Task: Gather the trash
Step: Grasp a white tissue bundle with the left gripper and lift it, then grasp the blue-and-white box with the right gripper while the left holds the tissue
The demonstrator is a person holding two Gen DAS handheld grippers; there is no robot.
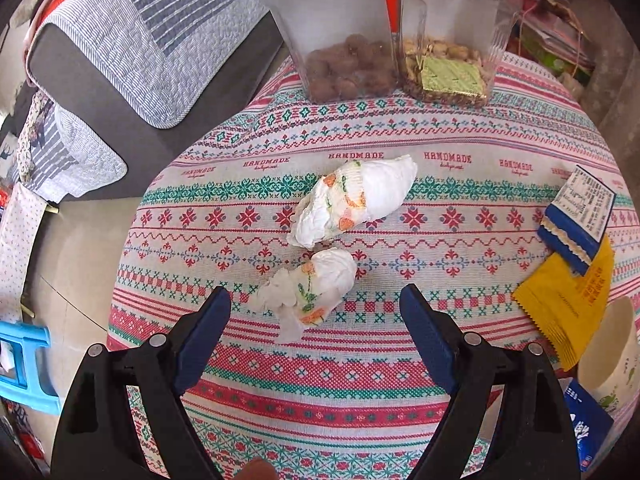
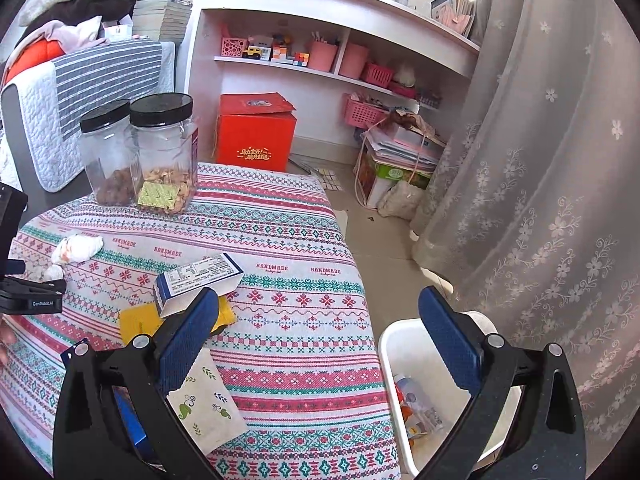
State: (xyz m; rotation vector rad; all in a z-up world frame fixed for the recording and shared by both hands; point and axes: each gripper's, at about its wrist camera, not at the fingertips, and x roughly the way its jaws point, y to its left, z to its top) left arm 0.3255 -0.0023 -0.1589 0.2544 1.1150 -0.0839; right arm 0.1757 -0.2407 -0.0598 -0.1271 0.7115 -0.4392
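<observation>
Trash lies scattered over a table under a woven cloth (image 1: 360, 380) banded in pink, teal and white, with "HANDMADE" printed along one band. Beside the table's right edge, on the tiled floor, stands a white plastic bin (image 2: 390, 364) that already holds a small bottle and some wrappers.

At the table's far end stand two clear square plastic jars with black lids, touching each other: one (image 1: 340, 40) with round brown pieces at its bottom, the other (image 1: 452, 40) with pale nuts and a gold packet.

A white cardboard box with blue ends (image 1: 576, 216) lies partly on top of a flat yellow foil wrapper (image 1: 568, 308) near the table's right side. Next to them lies a paper cup printed with green leaves (image 2: 204, 400), on its side.

Near the middle of the cloth lie two crumpled white tissues with orange and green flower print, just apart from each other: the larger wad (image 1: 352, 200) farther away, the smaller wad (image 1: 308, 292) nearer.

The left gripper (image 1: 316, 300) points steeply down at the cloth with its blue-padded jaws spread wide; the smaller wad sits between the fingertips, and neither pad presses on it. The right gripper (image 2: 320, 300) hangs over the table's right edge, its jaws also wide apart and holding nothing, one finger (image 2: 188, 332) over the yellow wrapper and the other above the bin.
</observation>
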